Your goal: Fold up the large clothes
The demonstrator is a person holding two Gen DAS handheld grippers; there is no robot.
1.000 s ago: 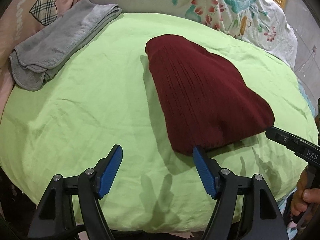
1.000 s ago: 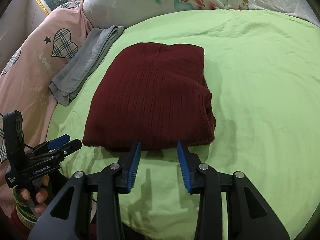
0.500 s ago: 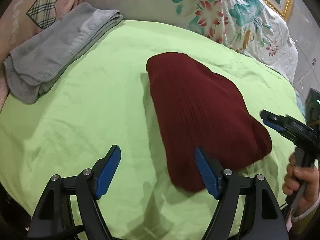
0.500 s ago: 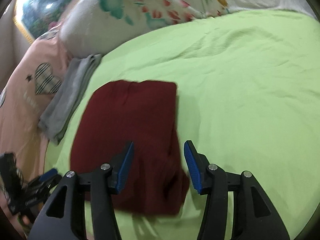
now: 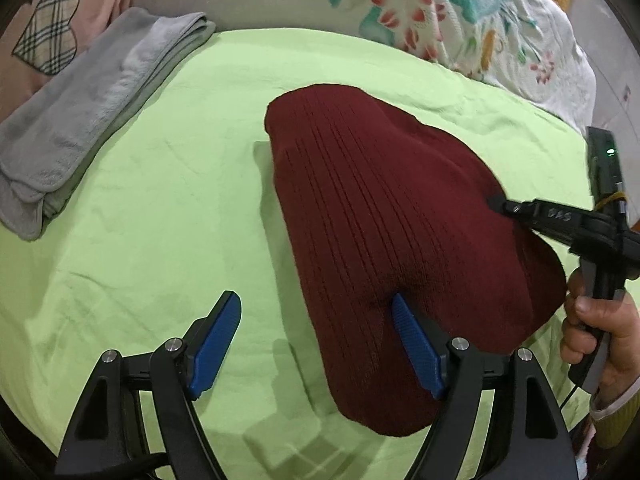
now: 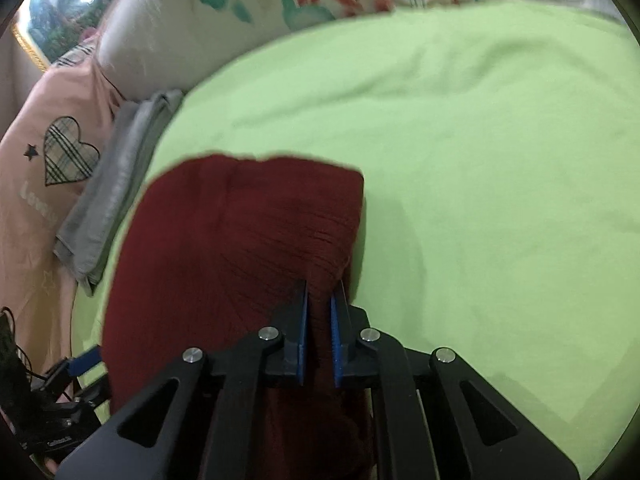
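A folded dark red ribbed sweater (image 5: 384, 216) lies on the green bedsheet (image 5: 160, 216); it also shows in the right wrist view (image 6: 240, 248). My left gripper (image 5: 316, 344) is open over the sweater's near left edge, its right pad resting on the knit and its left pad over bare sheet. My right gripper (image 6: 319, 320) is shut on a pinch of the sweater near its right edge. In the left wrist view the right gripper (image 5: 500, 204) reaches in from the right onto the sweater.
A folded grey towel (image 5: 80, 120) lies at the sheet's far left, also in the right wrist view (image 6: 116, 196). A pink heart-print pillow (image 6: 52, 168) and a floral pillow (image 5: 420, 12) line the far edge. Bare green sheet (image 6: 500, 184) spreads right of the sweater.
Both grippers have moved forward onto the sweater. My right gripper went from open in front of it to shut on its right side. The left gripper stayed open.
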